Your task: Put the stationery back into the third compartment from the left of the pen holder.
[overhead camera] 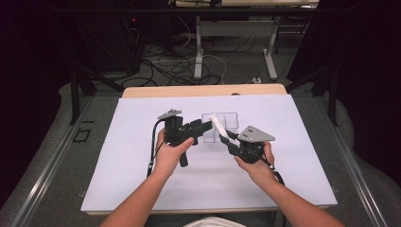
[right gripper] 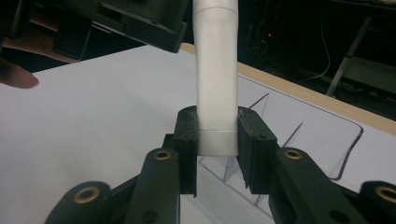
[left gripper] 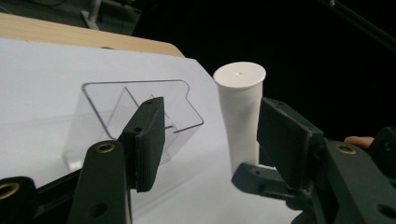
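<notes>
Right gripper (right gripper: 217, 144) fingers (right gripper: 187, 140) clamped on the flat end of a white tube (right gripper: 215, 79), cap end pointing away from them toward the left gripper (left gripper: 210, 140). Left fingers (left gripper: 147, 140) spread wide, empty, the tube's cap just ahead between them. Beyond both, a clear divided tray (overhead camera: 218, 126) lying on the white worktop (overhead camera: 118, 179).

Lab: floor cables (overhead camera: 175, 66), dark curtains (overhead camera: 364, 71).
</notes>
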A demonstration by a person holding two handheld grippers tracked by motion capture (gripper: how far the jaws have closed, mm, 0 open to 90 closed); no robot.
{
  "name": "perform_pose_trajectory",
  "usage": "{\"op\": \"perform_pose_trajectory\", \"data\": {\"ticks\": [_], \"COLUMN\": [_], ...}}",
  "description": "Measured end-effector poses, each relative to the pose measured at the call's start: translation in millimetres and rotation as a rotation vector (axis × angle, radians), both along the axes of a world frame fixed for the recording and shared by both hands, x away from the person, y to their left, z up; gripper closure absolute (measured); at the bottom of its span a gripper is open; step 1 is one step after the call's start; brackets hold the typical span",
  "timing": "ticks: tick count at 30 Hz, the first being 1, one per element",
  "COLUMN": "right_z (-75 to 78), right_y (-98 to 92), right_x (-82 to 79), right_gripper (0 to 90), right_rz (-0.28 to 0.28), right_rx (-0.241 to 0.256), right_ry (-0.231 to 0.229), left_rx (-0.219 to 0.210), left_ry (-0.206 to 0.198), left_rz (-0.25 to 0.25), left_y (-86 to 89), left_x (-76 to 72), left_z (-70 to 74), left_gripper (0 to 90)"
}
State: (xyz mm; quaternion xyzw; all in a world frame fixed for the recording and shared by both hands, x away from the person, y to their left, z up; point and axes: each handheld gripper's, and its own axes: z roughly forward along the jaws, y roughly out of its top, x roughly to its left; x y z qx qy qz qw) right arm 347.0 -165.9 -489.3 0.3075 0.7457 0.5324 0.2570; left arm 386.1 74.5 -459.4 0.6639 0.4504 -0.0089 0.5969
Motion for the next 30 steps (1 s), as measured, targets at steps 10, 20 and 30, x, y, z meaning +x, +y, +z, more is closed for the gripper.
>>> {"op": "perform_pose_trajectory", "data": {"ticks": [10, 20, 30], "right_z": [-0.9, -1.2, -2.1], "right_y": [6.1, 9.4, 9.7], "right_x": [-1.9, -4.3, -3.8], "right_gripper": [71.1, 71.1, 71.0], "right_rz": [0.026, 0.048, 0.049], "right_rx": [0.009, 0.014, 0.020], "right_ry": [0.006, 0.014, 0.008], "left_rx": [-0.010, -0.038, -0.044], "left_ry": [0.015, 0.028, 0.058], "left_rz": [-0.015, 0.006, 0.022], "left_y": [-20.8, -25.3, -23.5], "left_x": [1.4, 3.6, 5.6], "left_z": [-2.2, -1.3, -1.4], "left_gripper": [48.4, 56.9, 65.3]}}
